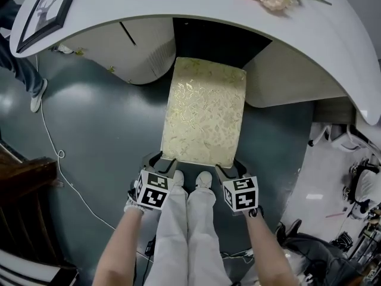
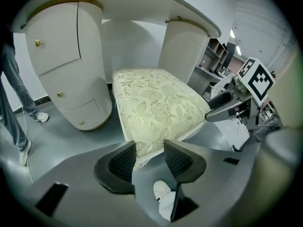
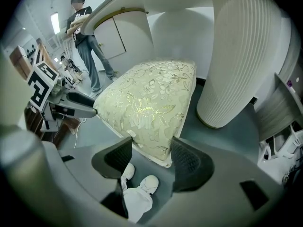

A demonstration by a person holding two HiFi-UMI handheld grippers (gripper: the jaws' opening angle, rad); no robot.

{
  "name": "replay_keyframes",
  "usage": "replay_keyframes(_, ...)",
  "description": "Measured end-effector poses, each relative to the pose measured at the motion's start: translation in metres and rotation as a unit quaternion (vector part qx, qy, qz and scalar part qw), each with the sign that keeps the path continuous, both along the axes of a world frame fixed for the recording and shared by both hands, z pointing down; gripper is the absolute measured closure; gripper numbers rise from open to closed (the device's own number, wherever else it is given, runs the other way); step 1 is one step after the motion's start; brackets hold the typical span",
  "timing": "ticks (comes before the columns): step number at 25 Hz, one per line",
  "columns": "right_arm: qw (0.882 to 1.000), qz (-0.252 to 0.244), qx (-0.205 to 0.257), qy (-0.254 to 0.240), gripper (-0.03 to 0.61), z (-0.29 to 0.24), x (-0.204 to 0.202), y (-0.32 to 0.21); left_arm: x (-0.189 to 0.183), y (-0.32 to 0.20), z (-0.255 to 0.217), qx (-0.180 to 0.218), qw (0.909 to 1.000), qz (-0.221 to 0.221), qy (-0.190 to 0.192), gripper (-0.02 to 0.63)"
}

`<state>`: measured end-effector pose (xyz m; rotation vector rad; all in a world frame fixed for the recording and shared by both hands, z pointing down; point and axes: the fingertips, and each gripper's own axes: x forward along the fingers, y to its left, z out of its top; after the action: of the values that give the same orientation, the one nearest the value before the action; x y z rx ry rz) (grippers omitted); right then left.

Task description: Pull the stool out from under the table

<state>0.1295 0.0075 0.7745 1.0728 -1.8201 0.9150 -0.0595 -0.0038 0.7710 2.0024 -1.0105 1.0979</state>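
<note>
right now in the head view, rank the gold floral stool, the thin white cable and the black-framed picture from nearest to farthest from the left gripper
1. gold floral cushioned stool: its near corner sits between the jaws of the left gripper.
2. thin white cable: lying off to the left.
3. black-framed picture: on the white table, far upper left.

- The head view looks steeply down from above the person's legs (image 1: 184, 231) onto the stool (image 1: 204, 112) and the table (image 1: 333, 34), and stands farthest off.
- The left gripper view sits low and close at the stool's near left corner, facing along its fingers (image 2: 120, 162) under the table.
- The right gripper view mirrors it at the near right corner.
- All three views share the stool's seat. The left gripper view catches the right gripper (image 2: 210, 110), and the right gripper view catches the left gripper (image 3: 87, 105).
</note>
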Motion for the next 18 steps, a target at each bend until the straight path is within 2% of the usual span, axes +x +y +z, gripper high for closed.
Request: replay_keyframes(18, 0.999, -0.034, -0.034, 0.012, 0.308, -0.002, -0.001, 0.087, -0.003, 0.098, -0.001, -0.051, 0.9977, 0.031, -0.03, 0.428)
